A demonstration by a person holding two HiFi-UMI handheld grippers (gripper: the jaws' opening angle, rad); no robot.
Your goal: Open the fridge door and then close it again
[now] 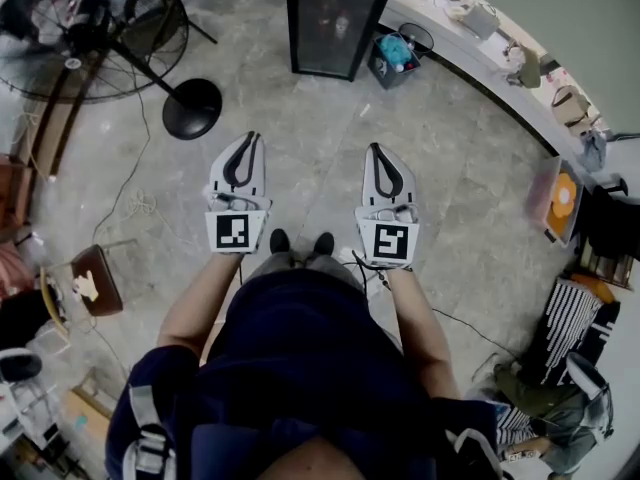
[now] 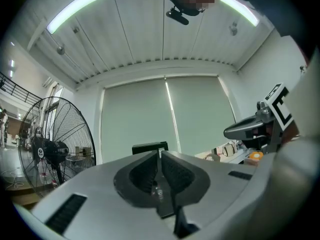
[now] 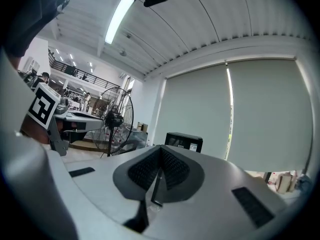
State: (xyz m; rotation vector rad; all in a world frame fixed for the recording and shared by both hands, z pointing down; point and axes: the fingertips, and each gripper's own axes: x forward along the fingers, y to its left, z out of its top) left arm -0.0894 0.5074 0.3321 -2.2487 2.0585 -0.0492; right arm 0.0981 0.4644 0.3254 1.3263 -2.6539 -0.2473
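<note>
The fridge [image 1: 335,18] is a tall black cabinet with a dark glass front, standing on the floor ahead of me at the top middle of the head view. Its door looks flush with the cabinet. Both grippers are held level in front of my body, well short of it. My left gripper [image 1: 251,139] is shut with nothing in it, and so is my right gripper [image 1: 376,150]. In the left gripper view the fridge [image 2: 150,147] shows just above the closed tips [image 2: 160,153]. In the right gripper view the fridge [image 3: 183,141] stands beyond the closed tips [image 3: 160,148].
A large standing fan [image 1: 95,23] with a round black base [image 1: 192,108] stands at the left, and its cable trails over the floor. A small bin [image 1: 393,60] sits right of the fridge. A curved counter [image 1: 520,98] with clutter runs along the right. A stool [image 1: 97,280] stands at the lower left.
</note>
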